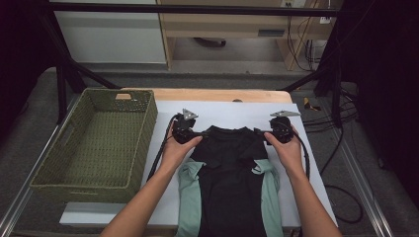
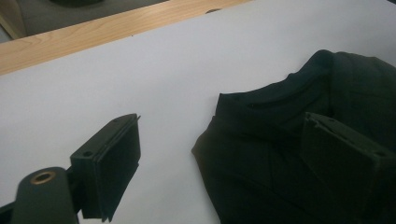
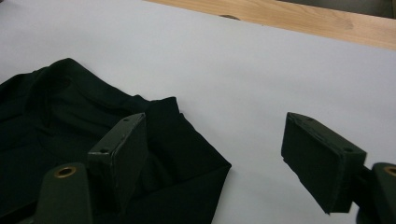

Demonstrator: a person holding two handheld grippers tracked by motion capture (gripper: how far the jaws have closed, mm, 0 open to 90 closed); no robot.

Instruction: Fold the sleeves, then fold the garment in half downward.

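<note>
Here, a soft black shirt [image 1: 228, 168] lies folded on smooth white sheet [image 1: 237, 112].

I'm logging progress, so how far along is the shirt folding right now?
Done: the black shirt lies flat on the white sheet with its mint-green sleeves folded inward. In hand: the left gripper and right gripper stand open at the shoulder corners, not yet clamped. Left, probably: folding it over and moving it to the woven basket.

Shirt [image 1: 230, 182] hem cut off — basket [image 1: 126, 148] interior perhaps empty.
</note>
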